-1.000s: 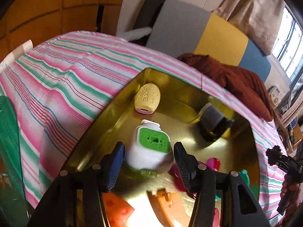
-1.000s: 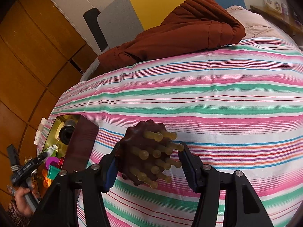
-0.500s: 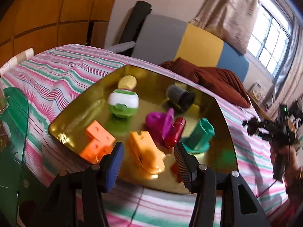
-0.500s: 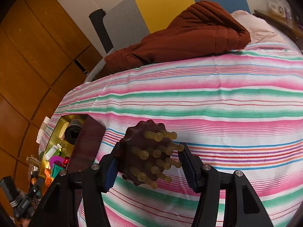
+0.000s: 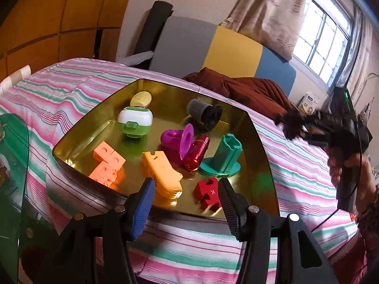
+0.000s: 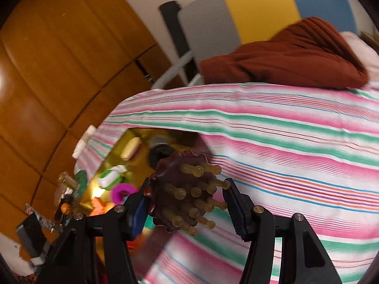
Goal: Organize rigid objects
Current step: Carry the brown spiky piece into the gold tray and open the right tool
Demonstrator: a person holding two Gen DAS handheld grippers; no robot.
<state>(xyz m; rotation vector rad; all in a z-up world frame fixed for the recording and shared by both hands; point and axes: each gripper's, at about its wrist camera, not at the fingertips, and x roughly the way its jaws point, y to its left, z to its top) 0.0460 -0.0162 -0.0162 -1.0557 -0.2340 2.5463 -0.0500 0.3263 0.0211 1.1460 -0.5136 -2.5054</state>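
Note:
A gold metal tray (image 5: 94, 108) sits on the striped cloth. It holds a green-and-white container (image 5: 135, 120), a yellow oval piece (image 5: 141, 99), a tipped grey cup (image 5: 205, 113), a magenta piece (image 5: 177, 139), a red cylinder (image 5: 196, 151), a teal piece (image 5: 223, 156), orange cubes (image 5: 106, 163), an orange clip (image 5: 163, 175) and a red puzzle piece (image 5: 208, 193). My left gripper (image 5: 186, 189) is open and empty over the tray's near edge. My right gripper (image 6: 186, 189) is shut on a brown massage brush (image 6: 175, 184) with yellowish pegs, beside the tray (image 6: 113, 156).
A green glass tabletop (image 5: 11, 165) lies at the left. A brown jacket (image 5: 248, 90) rests against a grey, yellow and blue cushion (image 5: 213, 47) behind the striped cloth (image 6: 284, 153). A hand (image 5: 343, 165) carries the other gripper at the right.
My left gripper let go of the green-and-white container and drew back to the tray's near edge. My right gripper swung toward the tray with the brush still in it.

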